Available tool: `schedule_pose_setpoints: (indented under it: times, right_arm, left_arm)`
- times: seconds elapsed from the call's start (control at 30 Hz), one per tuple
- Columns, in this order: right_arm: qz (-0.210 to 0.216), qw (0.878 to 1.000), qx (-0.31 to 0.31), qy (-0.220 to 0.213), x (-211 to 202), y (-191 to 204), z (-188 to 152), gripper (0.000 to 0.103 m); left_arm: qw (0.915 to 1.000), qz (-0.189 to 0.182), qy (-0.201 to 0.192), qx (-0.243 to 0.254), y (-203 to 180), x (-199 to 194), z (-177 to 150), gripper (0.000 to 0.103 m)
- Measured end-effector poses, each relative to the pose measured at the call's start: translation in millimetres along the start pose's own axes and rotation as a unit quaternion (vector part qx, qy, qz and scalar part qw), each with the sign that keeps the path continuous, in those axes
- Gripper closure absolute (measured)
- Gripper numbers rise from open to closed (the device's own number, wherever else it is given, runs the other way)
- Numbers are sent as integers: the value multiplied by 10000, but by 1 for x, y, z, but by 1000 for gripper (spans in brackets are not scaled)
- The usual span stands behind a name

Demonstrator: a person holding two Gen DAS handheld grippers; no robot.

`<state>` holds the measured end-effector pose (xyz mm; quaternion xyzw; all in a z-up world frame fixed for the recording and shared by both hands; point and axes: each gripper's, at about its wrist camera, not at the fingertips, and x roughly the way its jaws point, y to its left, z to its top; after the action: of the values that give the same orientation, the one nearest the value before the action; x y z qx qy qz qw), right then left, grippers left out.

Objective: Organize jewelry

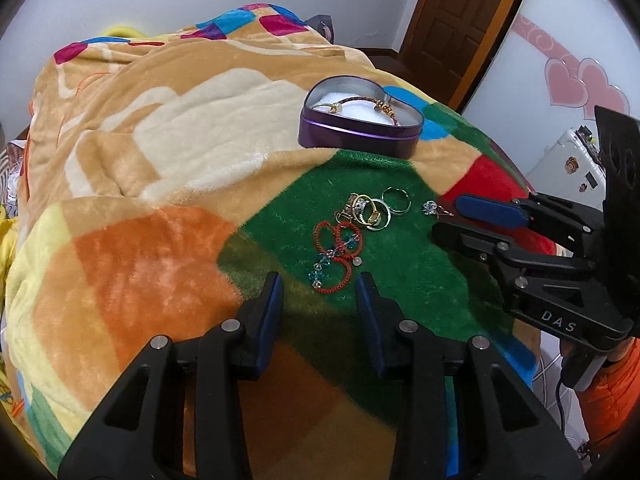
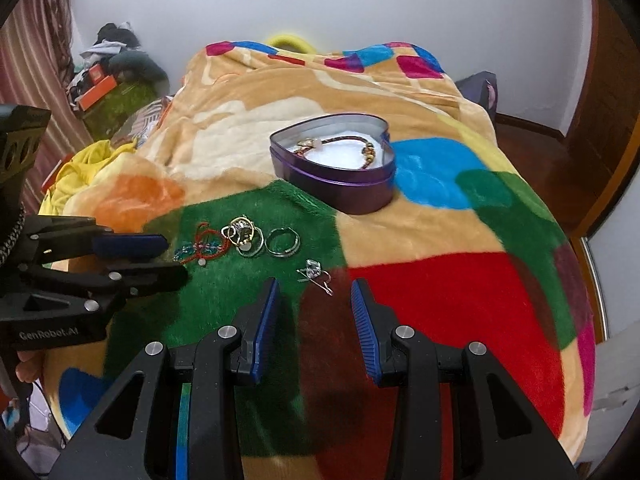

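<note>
A purple heart-shaped tin [image 1: 360,136] [image 2: 340,192] with a white lining stands open on the blanket and holds a beaded bracelet [image 1: 360,102] [image 2: 340,146]. In front of it, on the green patch, lie several rings [image 1: 376,210] [image 2: 260,240], red coil earrings with blue beads [image 1: 338,252] [image 2: 202,246] and a small silver crystal earring [image 1: 434,209] [image 2: 316,272]. My left gripper [image 1: 320,280] [image 2: 172,256] is open and empty just before the red earrings. My right gripper [image 2: 314,286] [image 1: 446,214] is open and empty, right before the silver earring.
A colourful fleece blanket [image 1: 160,140] [image 2: 440,288] covers the bed. A brown door [image 1: 460,20] and a wardrobe with pink hearts [image 1: 580,80] stand to the right. Clutter and boxes [image 2: 108,80] sit at the bed's far left.
</note>
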<state>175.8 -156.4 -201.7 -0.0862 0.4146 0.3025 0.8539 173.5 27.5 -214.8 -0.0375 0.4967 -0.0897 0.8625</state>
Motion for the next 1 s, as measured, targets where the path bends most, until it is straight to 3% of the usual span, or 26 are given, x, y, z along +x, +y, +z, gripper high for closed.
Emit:
schedule_pose_setpoints:
  times: [0.13,0.37,0.67,1.0]
  right_arm:
    - [41,10000,-59,-15,5,1,2,76]
    - [-16,9997,-224,-6,11,7,1,93]
    - [-59,9998,-153,-134,2,5,4,95]
    - [-146,9986,20,-501,-26,0,9,95]
  left_arm:
    - [10000,-51,-42,-22,2,2,-1,73]
    - [9999,-122,-5,-29,8,7,3,98]
    - [9998,-13,-210,-56,7,-9,3,98]
    - [9972,78,-731,-121,11,-50,18,98]
